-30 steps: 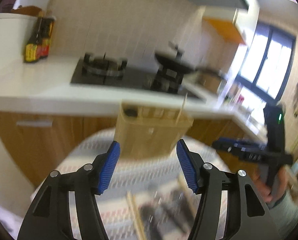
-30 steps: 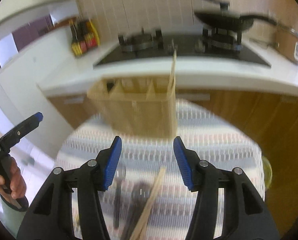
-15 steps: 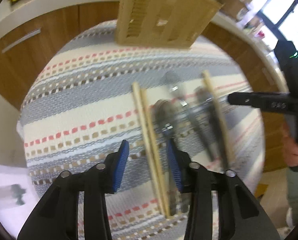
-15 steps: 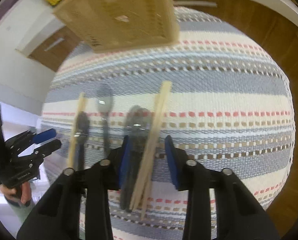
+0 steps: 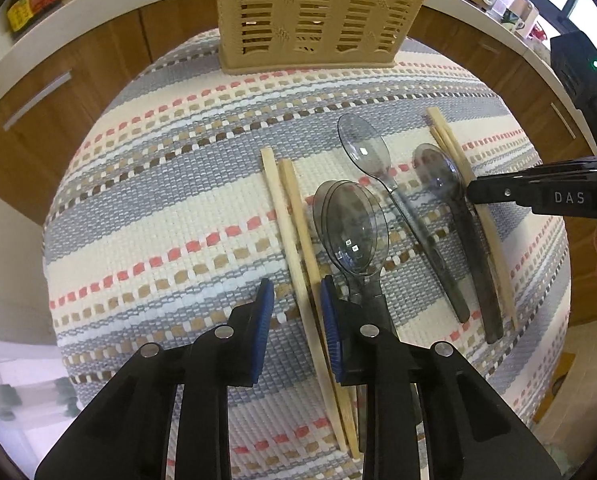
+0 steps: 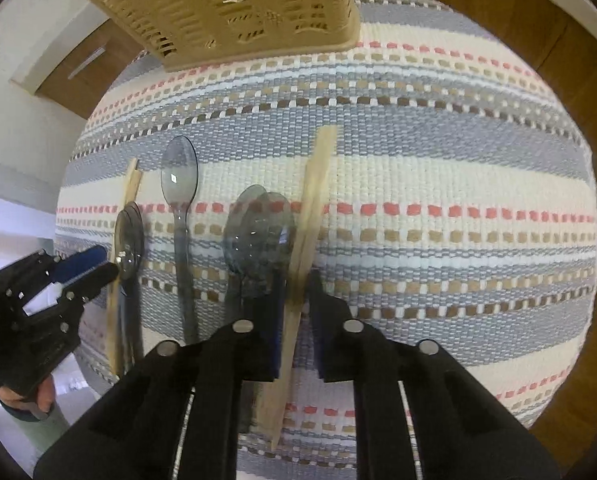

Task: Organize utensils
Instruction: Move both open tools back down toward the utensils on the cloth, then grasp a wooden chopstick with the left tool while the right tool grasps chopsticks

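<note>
Two pairs of wooden chopsticks and several smoky clear plastic spoons lie on a striped cloth-covered round table (image 5: 158, 200). A tan slotted utensil basket (image 5: 314, 12) stands at its far edge. My left gripper (image 5: 296, 312) points down with the left chopstick pair (image 5: 286, 216) between its closing jaws; a gap still shows at the left pad (image 5: 264, 320). Stacked spoons (image 5: 350, 228) lie just to its right. My right gripper (image 6: 296, 312) is shut on the right chopstick pair (image 6: 314, 200), beside another spoon stack (image 6: 258, 232). A single spoon (image 6: 178, 176) lies between the stacks.
Wooden cabinet doors (image 5: 78, 92) and a white counter curve behind the table. Sauce bottles (image 5: 30, 0) stand at the far left of the counter. A person's hand (image 6: 22, 400) grips the left gripper's handle. The basket (image 6: 238, 12) stands close behind the utensils.
Both grippers tipped from facing the stove and counter to pointing down and sank to the table. Their jaws narrowed, each around a pair of chopsticks.
</note>
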Demonstrator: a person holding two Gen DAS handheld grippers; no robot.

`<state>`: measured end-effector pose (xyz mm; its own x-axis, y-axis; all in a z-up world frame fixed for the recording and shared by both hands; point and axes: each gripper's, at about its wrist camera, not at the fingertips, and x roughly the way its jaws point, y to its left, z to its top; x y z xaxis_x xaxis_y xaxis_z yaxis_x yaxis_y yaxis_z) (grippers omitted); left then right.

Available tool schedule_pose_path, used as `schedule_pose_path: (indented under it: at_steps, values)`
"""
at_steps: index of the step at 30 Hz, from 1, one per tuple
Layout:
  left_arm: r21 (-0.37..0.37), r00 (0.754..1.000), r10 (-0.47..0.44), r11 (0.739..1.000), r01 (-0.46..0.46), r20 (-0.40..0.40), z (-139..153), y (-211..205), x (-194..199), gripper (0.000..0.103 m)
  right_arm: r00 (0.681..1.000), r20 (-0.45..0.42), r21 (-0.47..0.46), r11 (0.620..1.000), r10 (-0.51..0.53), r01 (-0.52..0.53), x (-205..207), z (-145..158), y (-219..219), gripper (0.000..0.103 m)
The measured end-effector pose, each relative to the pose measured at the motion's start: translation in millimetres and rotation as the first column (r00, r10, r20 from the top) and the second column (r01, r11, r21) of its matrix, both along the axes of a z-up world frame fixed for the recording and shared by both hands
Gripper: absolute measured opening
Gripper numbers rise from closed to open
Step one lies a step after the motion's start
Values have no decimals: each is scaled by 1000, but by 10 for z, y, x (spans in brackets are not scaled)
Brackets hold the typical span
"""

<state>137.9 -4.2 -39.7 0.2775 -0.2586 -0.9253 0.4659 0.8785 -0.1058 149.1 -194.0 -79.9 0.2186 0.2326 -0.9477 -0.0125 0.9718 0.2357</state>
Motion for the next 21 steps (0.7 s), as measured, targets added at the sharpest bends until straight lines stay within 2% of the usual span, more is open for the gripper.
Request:
schedule_pose_path:
  at_steps: [2,6,15,21]
  values:
    - [-22,1000,5,1000,-5,-10,-15,13,16,17,1000,22,-3,1000,-6,7,-27,49,-38,3]
    - [-44,999,24,999,-25,-25,-27,68,56,7,999,33,-14,1000,-23,23,-94,80,-187,3]
    - [-37,999,44,998,-46,-31,4,80,82,7,998,8,-14,998,-55,55,-56,-30,-457,3]
    - [-10,998,48,999,-48,-38,11,-10,189,7,999,13,-70,997,-29,30,-62,29,-648,9]
